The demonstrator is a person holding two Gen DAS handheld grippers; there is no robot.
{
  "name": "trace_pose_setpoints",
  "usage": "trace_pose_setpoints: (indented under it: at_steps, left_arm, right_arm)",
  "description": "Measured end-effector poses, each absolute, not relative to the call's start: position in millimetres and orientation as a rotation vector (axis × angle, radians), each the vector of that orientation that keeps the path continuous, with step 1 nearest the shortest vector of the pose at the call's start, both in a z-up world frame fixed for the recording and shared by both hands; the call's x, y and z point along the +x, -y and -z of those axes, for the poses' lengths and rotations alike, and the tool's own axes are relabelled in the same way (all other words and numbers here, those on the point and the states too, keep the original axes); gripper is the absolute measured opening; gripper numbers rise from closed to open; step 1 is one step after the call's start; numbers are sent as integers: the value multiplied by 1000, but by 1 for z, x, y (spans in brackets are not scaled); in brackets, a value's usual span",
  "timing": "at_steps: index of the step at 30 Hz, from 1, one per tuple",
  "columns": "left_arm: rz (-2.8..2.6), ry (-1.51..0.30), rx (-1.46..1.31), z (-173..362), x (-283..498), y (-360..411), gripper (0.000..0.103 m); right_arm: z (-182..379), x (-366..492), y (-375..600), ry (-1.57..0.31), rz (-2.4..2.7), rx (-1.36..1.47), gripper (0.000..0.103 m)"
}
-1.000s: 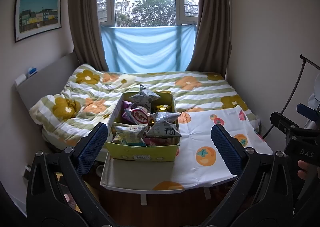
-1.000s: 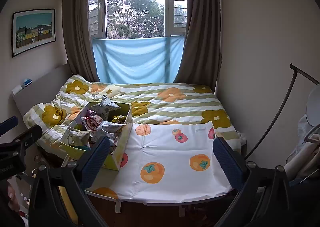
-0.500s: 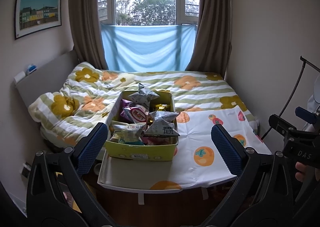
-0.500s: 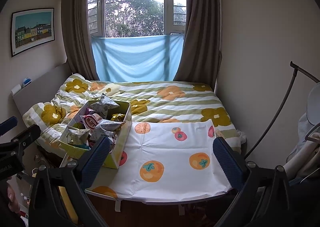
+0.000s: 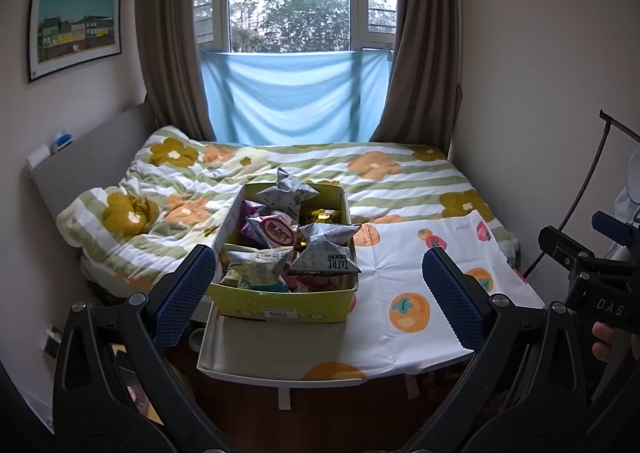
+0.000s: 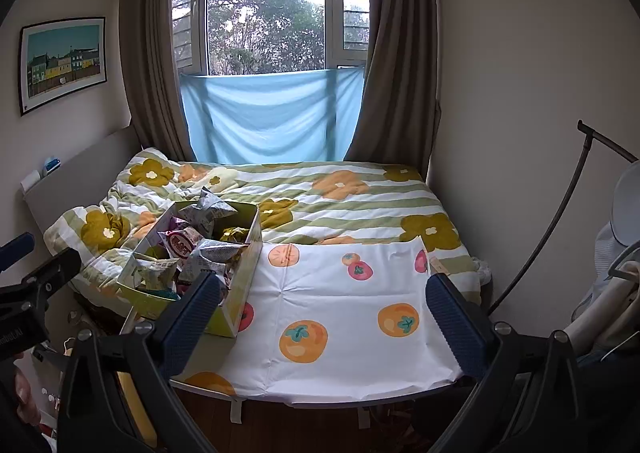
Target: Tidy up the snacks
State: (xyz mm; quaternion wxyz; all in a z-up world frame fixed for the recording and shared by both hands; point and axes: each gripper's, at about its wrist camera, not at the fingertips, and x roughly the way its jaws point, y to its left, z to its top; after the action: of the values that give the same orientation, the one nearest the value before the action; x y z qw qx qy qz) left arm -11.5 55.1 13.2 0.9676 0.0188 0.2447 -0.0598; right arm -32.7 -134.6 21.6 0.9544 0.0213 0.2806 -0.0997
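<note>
The left gripper [image 5: 318,295], jaws wide apart, hangs before the yellow-green box [image 5: 280,303] heaped with snack packets [image 5: 276,231].

Ahead of my spread jaws the fruit-print cloth [image 6: 340,317] on the table [image 5: 256,353] lies bare to the right, while the yellow box [image 5: 286,303] heaped with snack bags [image 5: 326,251] blocks the left end.

Left tongs [image 5: 320,289] spread wide, empty; right tongs [image 6: 324,313] likewise, level.
</note>
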Motion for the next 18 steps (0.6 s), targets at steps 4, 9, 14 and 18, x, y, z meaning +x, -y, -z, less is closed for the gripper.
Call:
trace_pose_setpoints:
  at_steps: [4,9,14,18]
  left_arm:
    - [119,-495,38,-13,-12,-55,103]
    - [121,-489,53,-12,-11,-55,103]
    - [121,-490,54,-11,-9,-53,103]
    - [127,-489,41,-11,-8,-54,103]
  right_arm:
    - [-21,-33,135,-572,202,44,102]
    - [-22,-32,135,-573,202,44,102]
    - [-23,-31,134,-573,203,45,102]
    - [-23,-31,134,-575,202,48,102]
